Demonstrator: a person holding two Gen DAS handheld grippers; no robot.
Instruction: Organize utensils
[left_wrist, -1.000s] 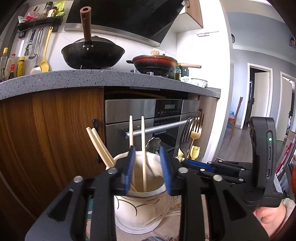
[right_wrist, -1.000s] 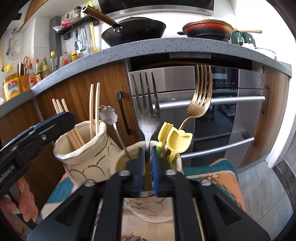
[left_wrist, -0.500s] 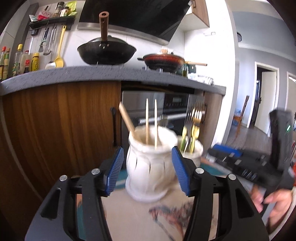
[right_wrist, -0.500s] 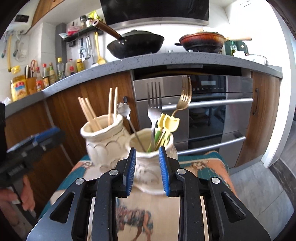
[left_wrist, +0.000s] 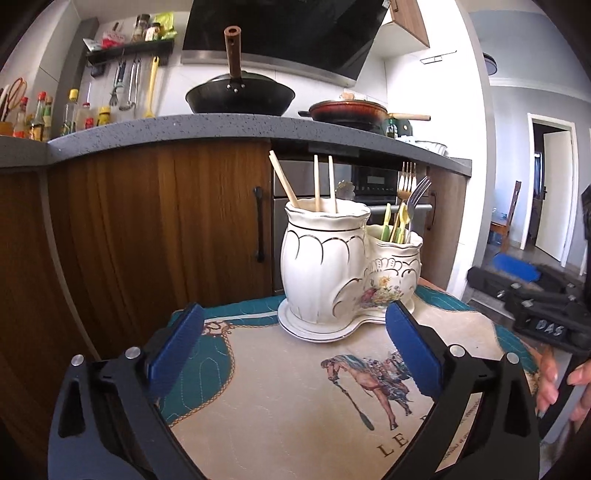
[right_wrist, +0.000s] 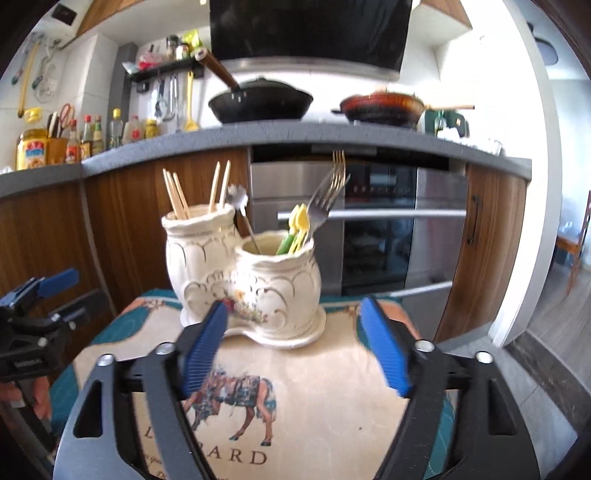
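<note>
On the horse mat (left_wrist: 303, 398), both grippers are empty now. A second ago the left gripper (left_wrist: 295, 350) was right at the tall pot (left_wrist: 321, 266) and the right gripper (right_wrist: 295, 343) pinched a fork (right_wrist: 325, 203). Now both have pulled back, and their jaws are opening with nothing between them. So the sorting looks done. From the left gripper the pots stand at 12 o'clock, near but apart. The chopsticks (left_wrist: 317, 184) are in the tall pot. The forks are in the short pot (right_wrist: 277, 288).
</note>
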